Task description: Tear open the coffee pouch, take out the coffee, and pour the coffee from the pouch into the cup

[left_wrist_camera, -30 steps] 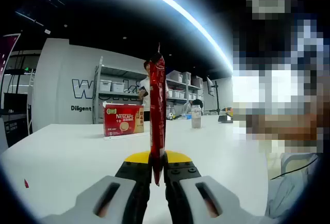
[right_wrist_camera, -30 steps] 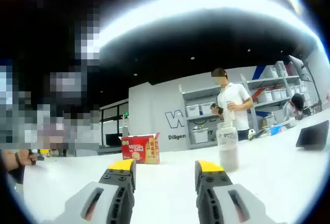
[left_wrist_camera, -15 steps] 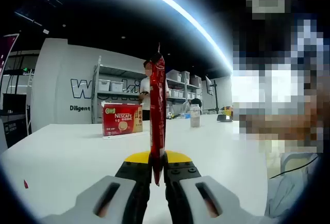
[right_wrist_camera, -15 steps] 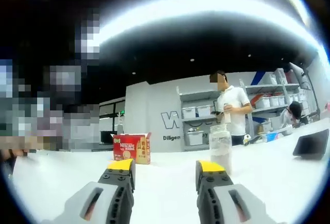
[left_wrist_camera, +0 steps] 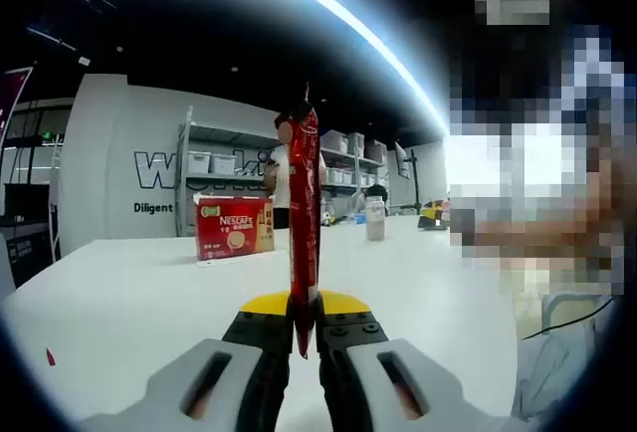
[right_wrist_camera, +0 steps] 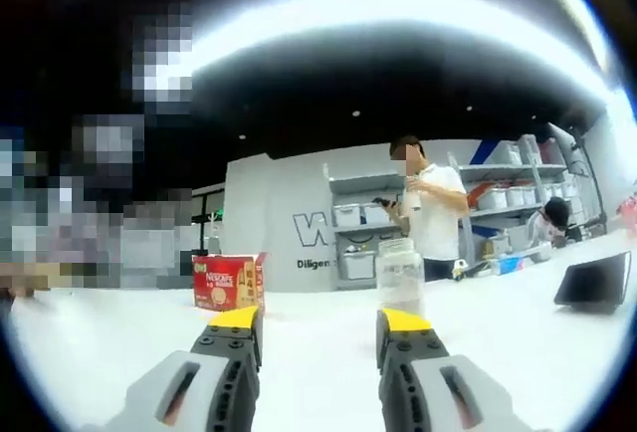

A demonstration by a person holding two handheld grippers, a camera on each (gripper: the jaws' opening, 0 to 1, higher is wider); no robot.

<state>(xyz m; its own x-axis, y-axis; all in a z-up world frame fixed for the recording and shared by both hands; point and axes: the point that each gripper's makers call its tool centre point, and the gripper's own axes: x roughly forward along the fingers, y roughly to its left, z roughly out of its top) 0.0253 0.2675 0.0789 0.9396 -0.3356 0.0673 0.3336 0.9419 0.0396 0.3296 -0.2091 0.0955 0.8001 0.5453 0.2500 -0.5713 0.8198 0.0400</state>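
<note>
Coffee pouch (left_wrist_camera: pixel 304 223), a slim red stick, stood upright out of the left gripper (left_wrist_camera: pixel 304 324), whose jaws were pressed together on its lower end. Holding it low and vertical kept the long upper length and the crimped top free, which I judged to be the sensible hold for tearing: the other tool could reach the top without fouling the clamp. The pouch looked unopened at the top, though its tip was too small against the dark ceiling to be sure.

Largest to smallest, the rest was as follows. White desk (left_wrist_camera: pixel 119 293) ran wide under both tools and carried everything. Near its far edge sat a red coffee box (left_wrist_camera: pixel 235 230), also seen in the right gripper view (right_wrist_camera: pixel 229 282), well apart from both grippers. A clear cup (right_wrist_camera: pixel 399 275) stood on the desk toward the far edge, just beyond the right jaw's yellow tip in the right gripper view; in the left gripper view it was a small shape (left_wrist_camera: pixel 375 220) to the right of the pouch. It appeared open-topped and upright, ready to receive.

Right gripper (right_wrist_camera: pixel 320 327) was spread, with nothing between its jaws, level over the desk and facing the cup. I took this as readiness to grip the pouch top. Tearing was not yet done.
</note>
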